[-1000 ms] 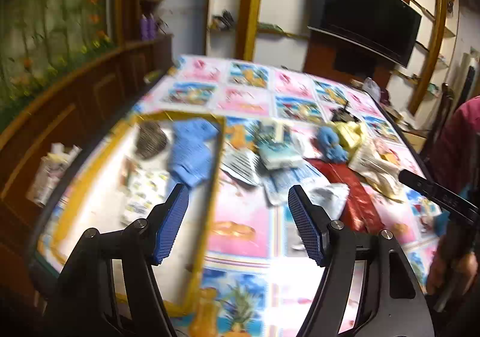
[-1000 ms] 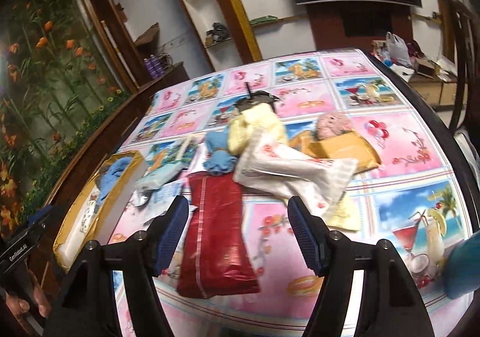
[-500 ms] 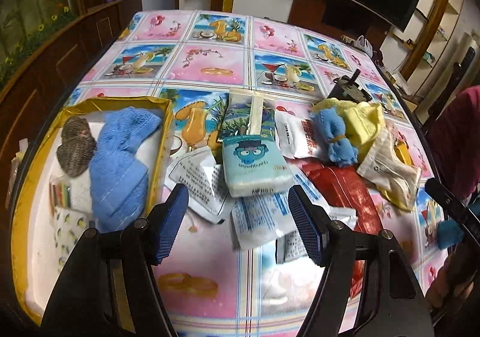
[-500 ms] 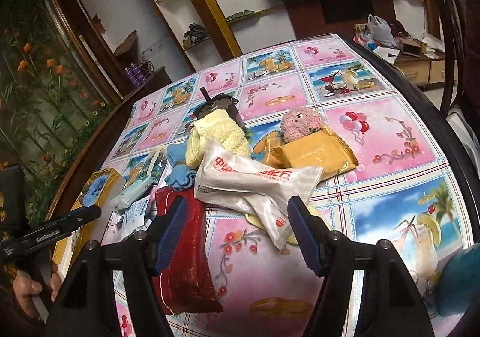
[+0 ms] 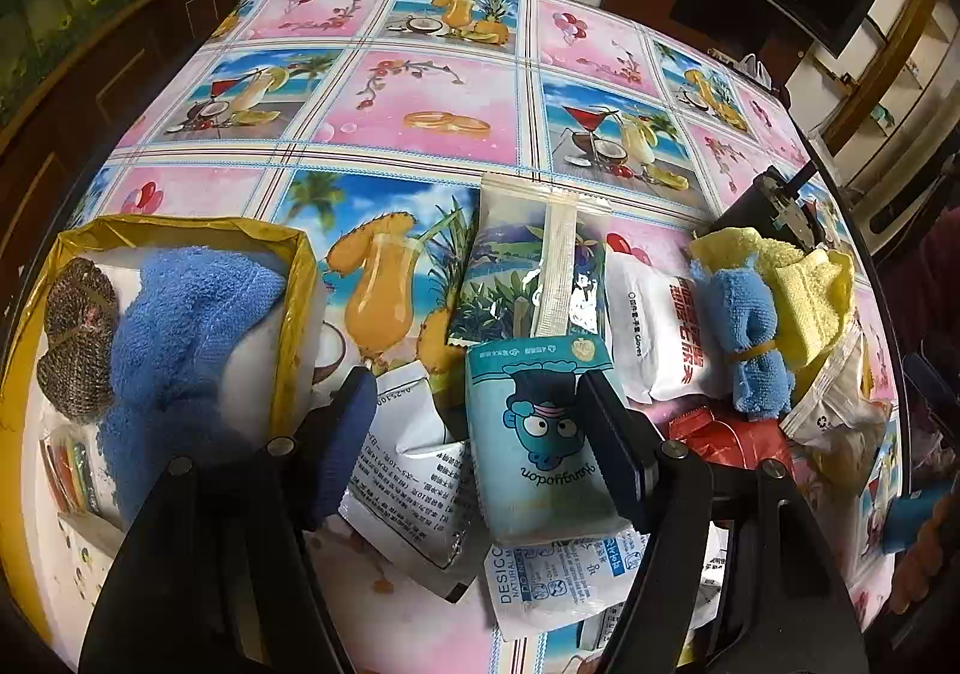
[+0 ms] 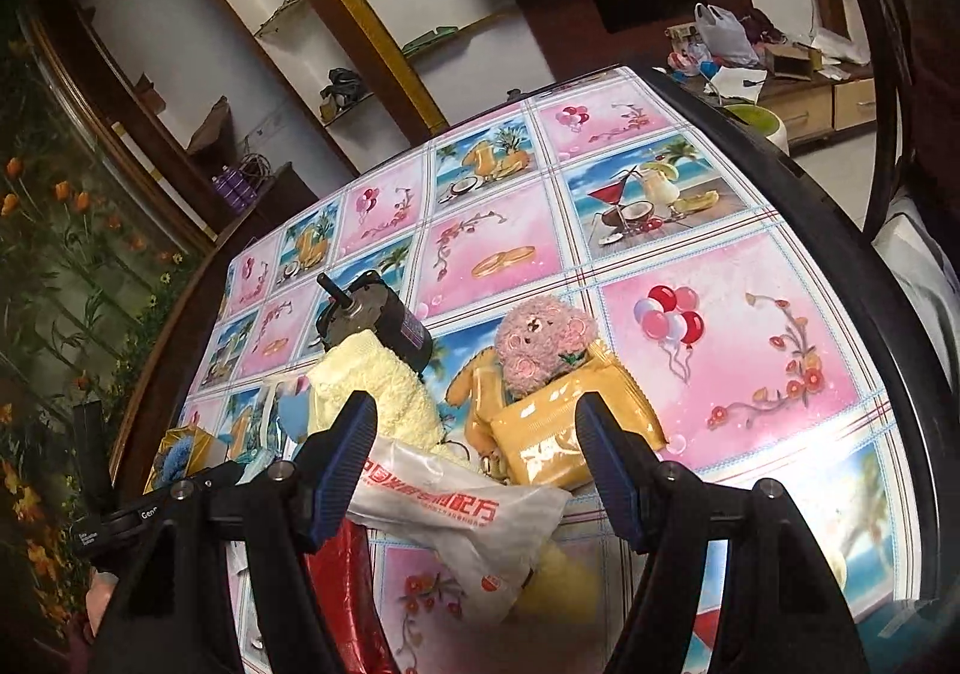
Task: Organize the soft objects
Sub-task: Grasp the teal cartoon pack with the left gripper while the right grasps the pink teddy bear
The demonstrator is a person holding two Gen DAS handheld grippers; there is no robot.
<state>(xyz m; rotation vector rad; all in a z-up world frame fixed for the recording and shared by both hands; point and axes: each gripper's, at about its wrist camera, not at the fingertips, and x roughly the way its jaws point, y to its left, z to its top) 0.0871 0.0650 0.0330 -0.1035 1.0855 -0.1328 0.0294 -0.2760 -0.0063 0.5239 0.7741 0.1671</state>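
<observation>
Your left tongs (image 5: pixel 474 446) hang released, jaws apart, over the pile on the bench (image 5: pixel 432 92). The teal tissue pack (image 5: pixel 537 434) with the cartoon face lies between the fingers; the right pad (image 5: pixel 606 452) looks close to its edge, but I cannot tell whether it touches. Under that pack lie a white printed sachet (image 5: pixel 408 488) and a desiccant packet (image 5: pixel 558 578). To the left, the yellow-rimmed box (image 5: pixel 294 302) already contains a blue towel (image 5: pixel 180 326) and a dark scouring pad (image 5: pixel 78 338) side by side. To the right sit a white glove packet (image 5: pixel 666 338), a rolled blue cloth (image 5: pixel 744 338) bound with a band, and a yellow towel (image 5: pixel 804 290).

Your right tongs (image 6: pixel 474 458) are also released and grasp nothing. Below them lies a clear bag with red lettering (image 6: pixel 456 506), resting partly on a red pouch (image 6: pixel 342 602). Just beyond are a mustard-yellow packet (image 6: pixel 558 434) and a pink plush toy (image 6: pixel 540 344) leaning on it, with a pale yellow towel (image 6: pixel 378 386) to their left.
</observation>
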